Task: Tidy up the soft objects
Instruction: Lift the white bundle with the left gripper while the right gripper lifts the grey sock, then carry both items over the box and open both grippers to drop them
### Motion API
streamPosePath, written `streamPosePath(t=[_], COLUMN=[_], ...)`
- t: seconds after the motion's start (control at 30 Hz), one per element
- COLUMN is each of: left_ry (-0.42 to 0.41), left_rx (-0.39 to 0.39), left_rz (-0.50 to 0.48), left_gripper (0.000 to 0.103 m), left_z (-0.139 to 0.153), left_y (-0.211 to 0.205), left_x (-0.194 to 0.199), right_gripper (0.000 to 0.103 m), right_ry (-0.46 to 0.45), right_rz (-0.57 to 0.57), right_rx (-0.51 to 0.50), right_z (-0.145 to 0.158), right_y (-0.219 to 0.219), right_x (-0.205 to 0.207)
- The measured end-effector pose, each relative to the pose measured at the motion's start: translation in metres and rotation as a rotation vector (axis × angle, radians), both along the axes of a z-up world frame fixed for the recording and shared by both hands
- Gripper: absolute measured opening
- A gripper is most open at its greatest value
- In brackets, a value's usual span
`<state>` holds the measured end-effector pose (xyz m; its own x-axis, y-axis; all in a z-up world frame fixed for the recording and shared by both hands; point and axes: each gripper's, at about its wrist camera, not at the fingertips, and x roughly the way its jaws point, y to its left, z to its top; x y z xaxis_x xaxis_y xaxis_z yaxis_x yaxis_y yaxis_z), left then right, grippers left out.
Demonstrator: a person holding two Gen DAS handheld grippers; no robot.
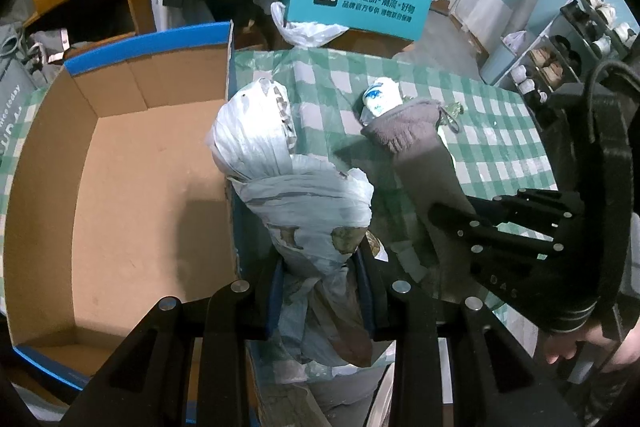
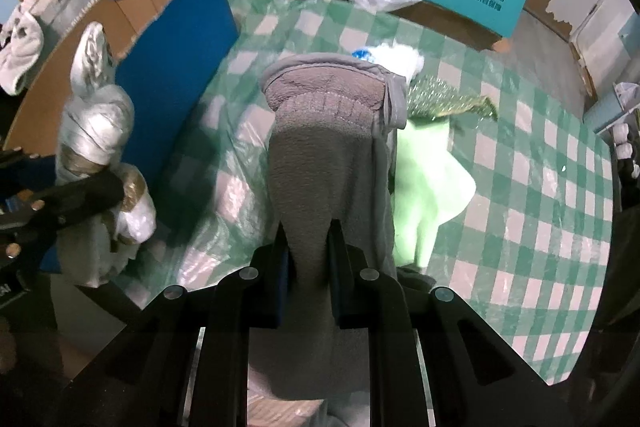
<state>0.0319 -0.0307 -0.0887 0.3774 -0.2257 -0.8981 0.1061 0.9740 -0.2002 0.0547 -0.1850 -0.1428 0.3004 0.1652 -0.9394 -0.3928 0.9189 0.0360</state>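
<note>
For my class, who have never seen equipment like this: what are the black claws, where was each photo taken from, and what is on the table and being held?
There is no robot here. A person holds a hand-operated two-finger gripper in each hand, and each gripper carries a wide-angle camera looking along its fingers. So the black bars at the bottom of each photo are that gripper's own fingers.

The left camera's view shows the left gripper shut on a pale bundle wrapped in a plastic bag, beside an open cardboard box. The right gripper appears at the side.

The right camera's view shows the right gripper shut on a grey fleecy cloth. Beneath lie a green checked tablecloth, a light green cloth and something white behind it.
</note>
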Motion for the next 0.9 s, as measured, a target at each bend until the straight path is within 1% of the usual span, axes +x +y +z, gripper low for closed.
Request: streamPosePath(t=[0.23, 0.57, 0.9], left_ry=[-0.025, -0.097, -0.154], left_rx=[-0.004, -0.016, -0.043], left_rz=[0.008, 0.015, 0.060], left_gripper=[0.032, 0.032, 0.032], left_z=[0.013, 0.046, 0.071], left_y=[0.003, 0.012, 0.045], left_x=[-0.003, -0.012, -0.018], right_gripper=[0.013, 0.013, 0.013], right_ry=[-0.049, -0.100, -0.133], right_rz=[0.009, 0.050, 0.100], right_rx=[0.025, 0.076, 0.118], right_z=[0.026, 0.063, 0.092], right_y=[0.004, 0.027, 0.063], right_x=[-0.003, -0.007, -0.004])
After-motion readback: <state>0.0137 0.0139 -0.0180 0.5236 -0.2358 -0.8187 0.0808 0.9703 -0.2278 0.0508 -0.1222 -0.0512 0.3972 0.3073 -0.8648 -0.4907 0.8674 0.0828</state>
